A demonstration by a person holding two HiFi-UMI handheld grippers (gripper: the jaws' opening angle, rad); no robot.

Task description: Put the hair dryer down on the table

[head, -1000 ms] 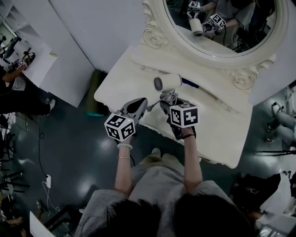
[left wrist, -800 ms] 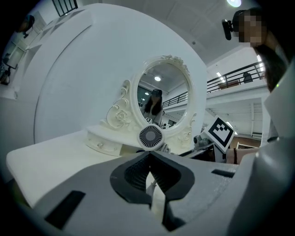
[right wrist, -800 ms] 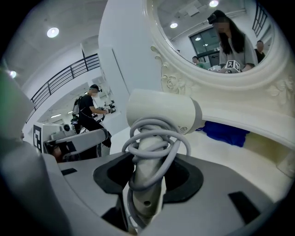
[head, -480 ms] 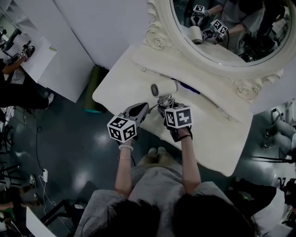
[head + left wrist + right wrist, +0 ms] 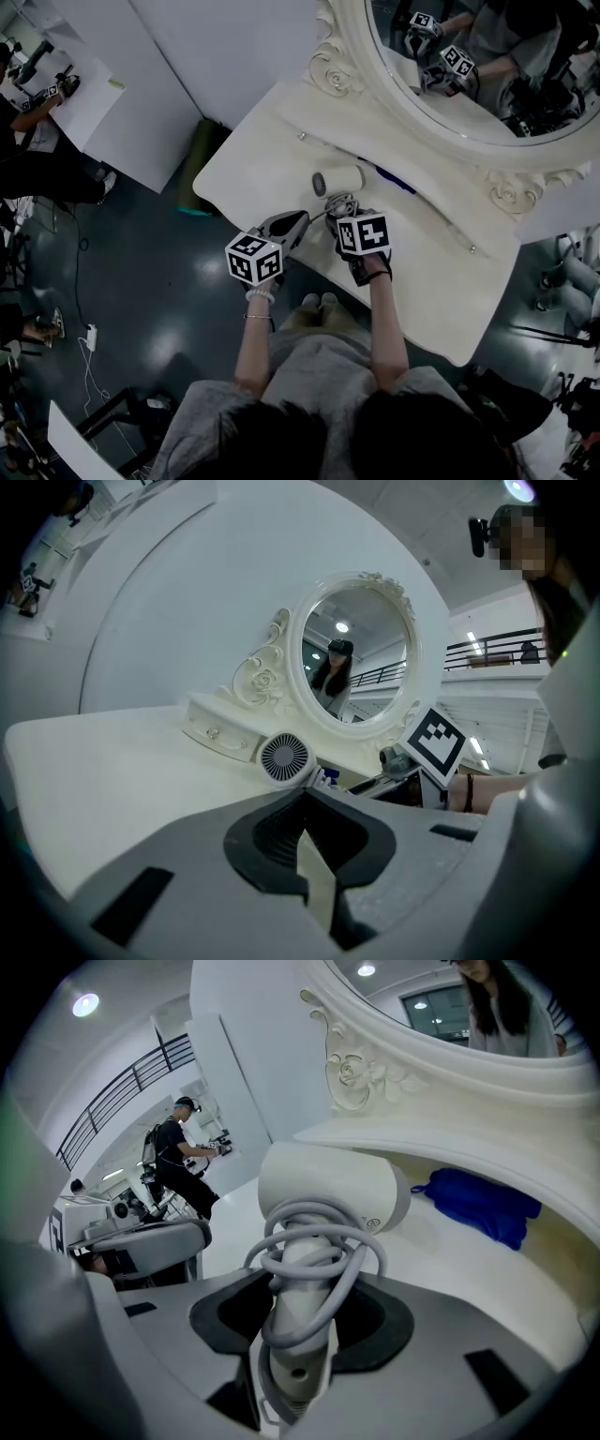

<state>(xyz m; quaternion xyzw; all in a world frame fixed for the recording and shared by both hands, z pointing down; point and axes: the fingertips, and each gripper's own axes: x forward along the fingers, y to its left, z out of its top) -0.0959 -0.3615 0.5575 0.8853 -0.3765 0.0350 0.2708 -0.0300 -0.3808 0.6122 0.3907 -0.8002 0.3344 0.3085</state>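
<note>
Two hand-held grippers reach over a white dressing table [image 5: 253, 173] below an ornate oval mirror [image 5: 487, 94]. The right gripper [image 5: 339, 208] has its fingers closed on the handle of a white hair dryer [image 5: 337, 178]. A grey cord [image 5: 319, 1241] is looped round the handle just above the fingers. The dryer's barrel lies crosswise just beyond the fingertips, low over the tabletop; whether it touches the surface cannot be told. A blue cloth [image 5: 389, 178] lies on the table past the barrel, to the right of those fingers. The left gripper [image 5: 298, 220] sits just to the left of the right one. Its fingers are brought together with nothing between them. The dryer's rear grille [image 5: 284, 757] is ahead of its fingertips, apart from them.
</note>
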